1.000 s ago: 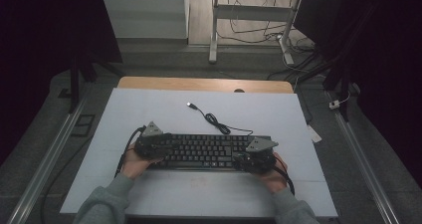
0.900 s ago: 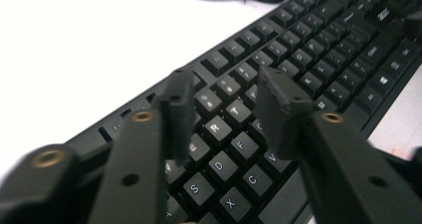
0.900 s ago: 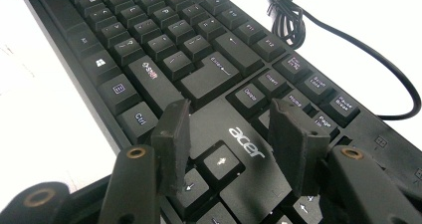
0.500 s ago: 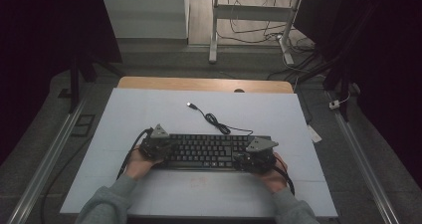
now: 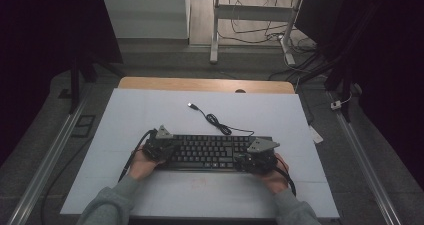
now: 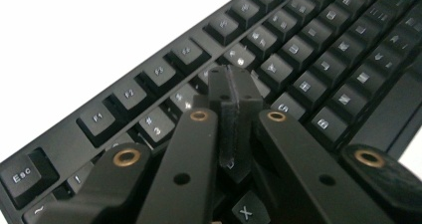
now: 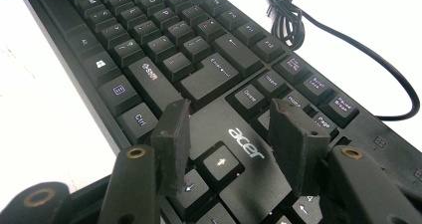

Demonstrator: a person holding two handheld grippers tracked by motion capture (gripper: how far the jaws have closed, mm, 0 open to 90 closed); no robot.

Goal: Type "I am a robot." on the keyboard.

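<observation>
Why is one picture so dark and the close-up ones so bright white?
High view: dim room, black at both sides, keyboard keys hard to read. Left gripper view: table glares blank white, far keys blurry. Right gripper view: table again washed out, cable sharp.

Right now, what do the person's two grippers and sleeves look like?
Both grippers are black. The left gripper has straight link bars with brass-coloured pivot rings and thin dark pads. The right gripper has the same links and rings, with worn, rough-edged pads. Each carries a grey three-cornered plate on top and trails a black cable. The sleeves are grey-green with ribbed cuffs.
</observation>
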